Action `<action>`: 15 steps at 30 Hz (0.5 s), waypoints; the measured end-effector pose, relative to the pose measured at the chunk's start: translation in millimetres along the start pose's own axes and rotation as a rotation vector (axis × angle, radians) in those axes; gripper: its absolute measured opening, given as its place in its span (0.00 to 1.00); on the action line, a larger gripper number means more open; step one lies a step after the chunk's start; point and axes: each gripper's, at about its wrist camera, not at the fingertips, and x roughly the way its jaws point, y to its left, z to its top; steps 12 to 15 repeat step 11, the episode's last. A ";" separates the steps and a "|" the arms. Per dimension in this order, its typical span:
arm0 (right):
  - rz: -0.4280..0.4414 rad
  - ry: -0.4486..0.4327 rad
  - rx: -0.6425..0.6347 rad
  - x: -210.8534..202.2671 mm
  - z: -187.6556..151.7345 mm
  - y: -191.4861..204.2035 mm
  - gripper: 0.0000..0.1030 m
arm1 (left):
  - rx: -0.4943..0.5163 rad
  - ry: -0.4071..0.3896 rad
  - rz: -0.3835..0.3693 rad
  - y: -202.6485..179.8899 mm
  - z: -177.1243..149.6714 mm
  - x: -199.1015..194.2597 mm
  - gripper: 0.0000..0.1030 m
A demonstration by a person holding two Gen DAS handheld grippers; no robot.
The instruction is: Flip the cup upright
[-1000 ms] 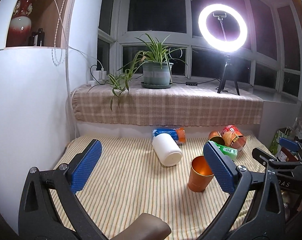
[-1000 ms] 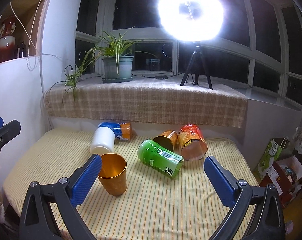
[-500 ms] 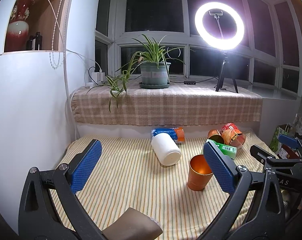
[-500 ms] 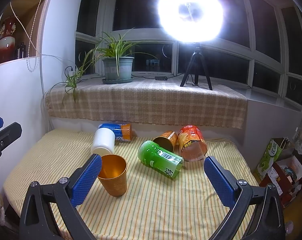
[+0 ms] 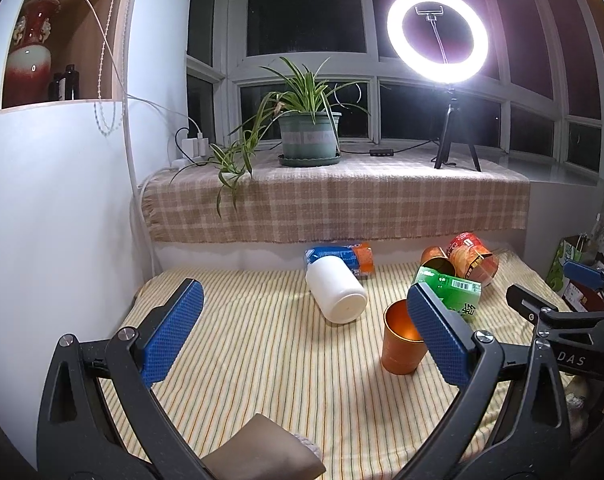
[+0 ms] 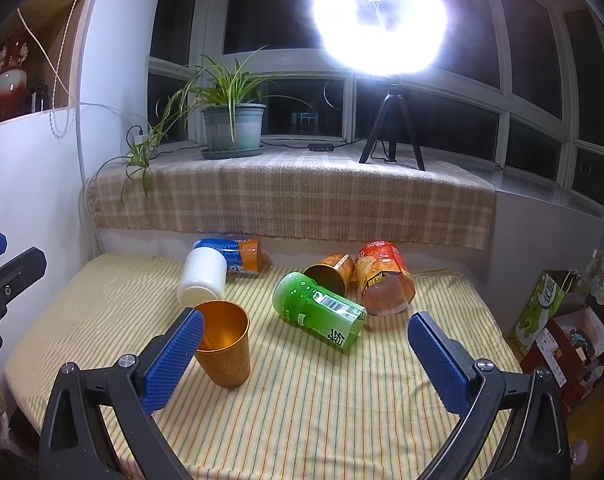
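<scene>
Left gripper [image 5: 302, 334] nudged closer (jaws wide), copper cup [image 5: 402, 338] upright

I saw dark windows [image 5: 306, 8] behind a checked-cloth sill [image 5: 342, 200], a glaring ring light [image 5: 438, 36] far right, a potted plant [image 5: 308, 136], white wall [image 5: 53, 200] left.

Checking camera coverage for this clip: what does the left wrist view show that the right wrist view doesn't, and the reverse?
Only the left wrist view shows the brown object at its bottom edge and the ring light as a clean ring. Only the right wrist view shows the green cup unblocked and the red box beside the bed. Both show the upright copper cup, the white cup on its side, and open jaws on the left gripper and right gripper.
</scene>
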 end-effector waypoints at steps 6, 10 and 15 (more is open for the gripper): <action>0.002 0.008 -0.002 2.7 -1.1 0.9 1.00 | 0.000 0.007 0.004 0.7 -1.0 3.8 1.00; 0.004 0.013 -0.006 5.1 -1.3 1.9 1.00 | -0.005 0.007 0.009 1.9 -1.3 4.9 1.00; 0.005 0.013 -0.007 5.5 -1.5 2.3 1.00 | -0.009 0.008 0.011 3.2 -1.2 6.0 1.00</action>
